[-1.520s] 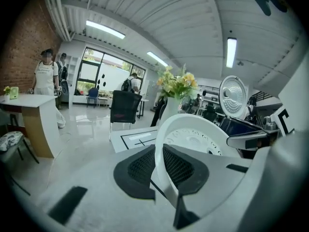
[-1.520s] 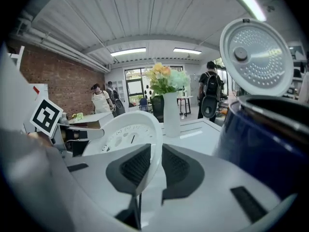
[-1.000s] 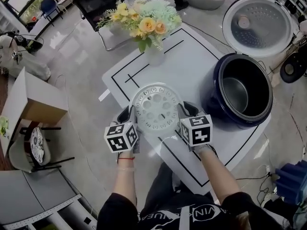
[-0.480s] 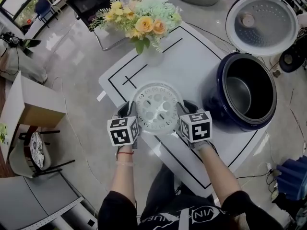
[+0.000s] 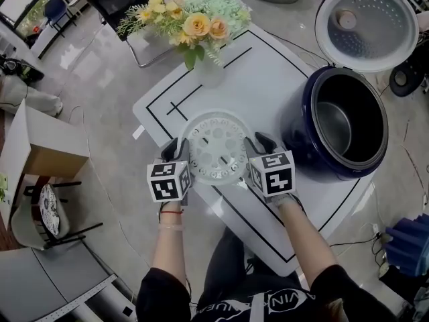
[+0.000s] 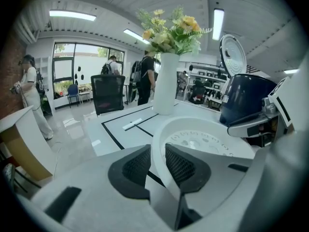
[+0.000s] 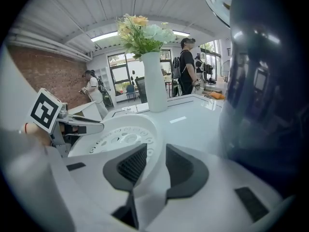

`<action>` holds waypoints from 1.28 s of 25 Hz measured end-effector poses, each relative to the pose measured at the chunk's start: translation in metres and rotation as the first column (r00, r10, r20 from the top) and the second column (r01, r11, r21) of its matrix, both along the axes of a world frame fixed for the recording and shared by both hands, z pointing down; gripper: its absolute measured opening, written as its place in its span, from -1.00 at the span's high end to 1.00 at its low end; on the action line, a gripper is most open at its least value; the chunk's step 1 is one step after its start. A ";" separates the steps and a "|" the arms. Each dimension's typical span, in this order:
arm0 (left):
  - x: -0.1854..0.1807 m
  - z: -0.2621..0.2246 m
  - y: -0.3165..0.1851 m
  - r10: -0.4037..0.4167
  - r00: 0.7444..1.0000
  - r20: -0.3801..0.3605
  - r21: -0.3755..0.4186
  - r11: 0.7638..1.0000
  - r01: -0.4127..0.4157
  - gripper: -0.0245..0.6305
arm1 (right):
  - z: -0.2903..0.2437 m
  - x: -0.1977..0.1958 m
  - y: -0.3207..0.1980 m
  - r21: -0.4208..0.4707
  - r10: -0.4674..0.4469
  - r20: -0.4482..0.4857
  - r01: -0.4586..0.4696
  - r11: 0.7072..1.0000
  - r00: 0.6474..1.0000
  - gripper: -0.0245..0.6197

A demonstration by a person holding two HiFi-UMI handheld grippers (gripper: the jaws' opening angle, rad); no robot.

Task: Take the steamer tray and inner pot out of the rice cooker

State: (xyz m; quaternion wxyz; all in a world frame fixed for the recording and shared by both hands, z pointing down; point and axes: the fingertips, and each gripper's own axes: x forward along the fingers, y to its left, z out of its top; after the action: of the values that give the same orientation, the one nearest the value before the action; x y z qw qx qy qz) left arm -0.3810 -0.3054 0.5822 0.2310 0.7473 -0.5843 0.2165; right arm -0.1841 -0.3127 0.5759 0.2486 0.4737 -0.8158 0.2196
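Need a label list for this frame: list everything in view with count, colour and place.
steamer tray: one, white, perforated, on the table between both tools
rice cooker: one, dark blue, table's right side, open
inner pot: one, silver-grey, inside the rice cooker
lid: one, white-grey, tipped back behind the rice cooker
vase: one, white, table's far side
flowers: one bunch, yellow, peach and pale green, in the vase
table: one, white with black lines
cardboard box: one, brown, floor at left
left tool: one, light grey, jaws just opening, tray rim between them
right tool: one, light grey, jaws just opening, tray rim between them
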 end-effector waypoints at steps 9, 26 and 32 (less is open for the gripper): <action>-0.006 -0.032 0.015 -0.032 0.999 0.006 0.103 0.994 0.032 0.60 | -0.012 0.004 0.026 0.026 -0.016 0.057 0.015 1.000 0.998 0.47; 0.166 -0.148 0.003 0.263 0.951 -0.164 0.316 0.927 -0.202 0.60 | -0.122 0.036 0.106 0.167 -0.156 0.178 0.126 0.978 0.972 0.48; 0.219 -0.169 0.006 0.351 0.921 -0.170 0.348 0.896 -0.277 0.60 | -0.155 0.063 0.120 0.216 -0.165 0.214 0.118 0.969 0.963 0.49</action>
State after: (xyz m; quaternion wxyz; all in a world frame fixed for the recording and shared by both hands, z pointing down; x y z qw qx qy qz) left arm -0.1623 -0.2993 0.4135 0.1354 0.8793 -0.4516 0.0670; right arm -0.1211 -0.1924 0.4210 0.1180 0.4082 -0.8890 0.1708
